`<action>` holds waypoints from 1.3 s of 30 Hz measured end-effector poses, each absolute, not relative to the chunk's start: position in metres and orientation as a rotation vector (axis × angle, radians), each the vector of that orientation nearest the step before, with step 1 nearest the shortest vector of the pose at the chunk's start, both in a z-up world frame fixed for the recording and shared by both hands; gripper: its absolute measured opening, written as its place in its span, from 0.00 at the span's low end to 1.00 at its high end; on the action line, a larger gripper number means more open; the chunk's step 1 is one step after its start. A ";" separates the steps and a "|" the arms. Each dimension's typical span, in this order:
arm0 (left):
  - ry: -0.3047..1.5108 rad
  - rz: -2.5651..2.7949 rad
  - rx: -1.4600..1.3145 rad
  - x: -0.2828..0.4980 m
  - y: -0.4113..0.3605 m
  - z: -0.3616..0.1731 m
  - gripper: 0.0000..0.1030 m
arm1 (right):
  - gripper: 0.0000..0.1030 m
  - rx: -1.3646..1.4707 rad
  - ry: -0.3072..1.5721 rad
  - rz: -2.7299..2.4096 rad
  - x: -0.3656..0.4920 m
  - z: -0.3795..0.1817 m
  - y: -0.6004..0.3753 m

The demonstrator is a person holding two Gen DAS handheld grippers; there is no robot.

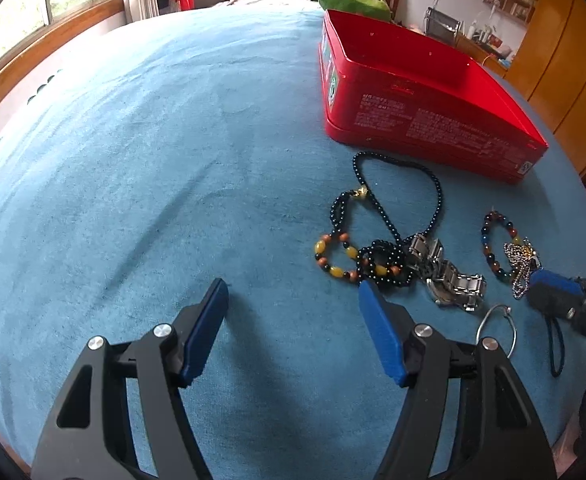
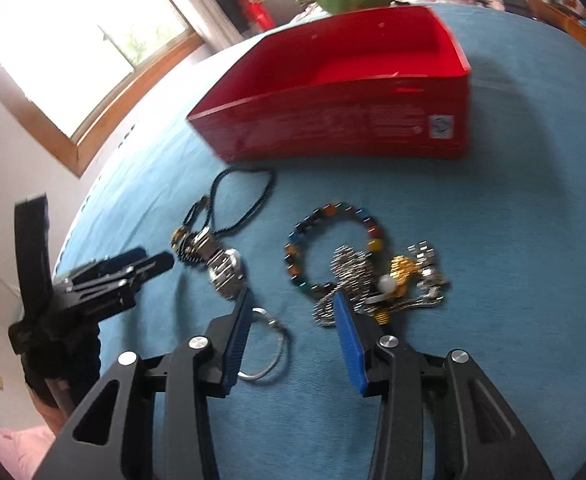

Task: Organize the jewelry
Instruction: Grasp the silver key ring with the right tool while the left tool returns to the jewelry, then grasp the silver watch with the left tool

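**Both grippers spread over the jewelry, nothing held**

Left gripper (image 1: 293,292): fingers were wide apart over bare blue cloth (image 1: 153,160), gripping nothing. Only its own view showed the piece detail: the amber-and-brown bead bracelet (image 1: 335,256) sat just ahead of its right fingertip, the dark bead necklace (image 1: 397,208) looped ahead and right of that tip toward the red box (image 1: 433,120), and the steel watch (image 1: 449,276) lay just right of the tip.

Right of the watch that view showed the thin wire bangle (image 1: 497,328), the multicolour bead bracelet (image 1: 493,244) and a ball chain (image 1: 521,268), with the right gripper's blue tip touching or overlapping the chain; contact could not be told.

Right gripper (image 2: 293,300): fingers were apart, empty. Its view was motion-blurred. The watch (image 2: 225,268) sat at its left fingertip, the bangle (image 2: 269,344) lay partly behind the left finger and into the gap. The bracelet (image 2: 333,240) was ahead between the tips. Only this view showed the silver chain heap with gold pieces (image 2: 389,284) at and right of the right fingertip, and the box interior (image 2: 365,60), which looked bare red.
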State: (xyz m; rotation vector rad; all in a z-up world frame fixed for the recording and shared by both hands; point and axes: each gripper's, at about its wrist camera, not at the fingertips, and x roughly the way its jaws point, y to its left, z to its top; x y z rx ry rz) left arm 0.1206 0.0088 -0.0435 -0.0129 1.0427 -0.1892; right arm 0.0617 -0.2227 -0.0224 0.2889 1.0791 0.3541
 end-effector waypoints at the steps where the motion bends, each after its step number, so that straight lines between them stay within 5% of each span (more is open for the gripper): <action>1: 1.042 -0.193 -0.017 0.120 0.010 -0.043 0.65 | 0.40 0.289 1.088 0.359 0.060 -0.024 -0.220; 12: 1.018 -0.239 -0.039 0.106 0.014 -0.034 0.65 | 0.30 0.207 1.105 0.343 0.053 -0.033 -0.209; 20: 1.028 -0.291 -0.042 0.098 -0.005 -0.023 0.66 | 0.07 0.063 1.091 0.340 0.051 -0.032 -0.194; 39: 1.153 -0.276 -0.039 0.127 -0.081 -0.037 0.66 | 0.06 0.186 1.081 0.327 0.026 -0.031 -0.242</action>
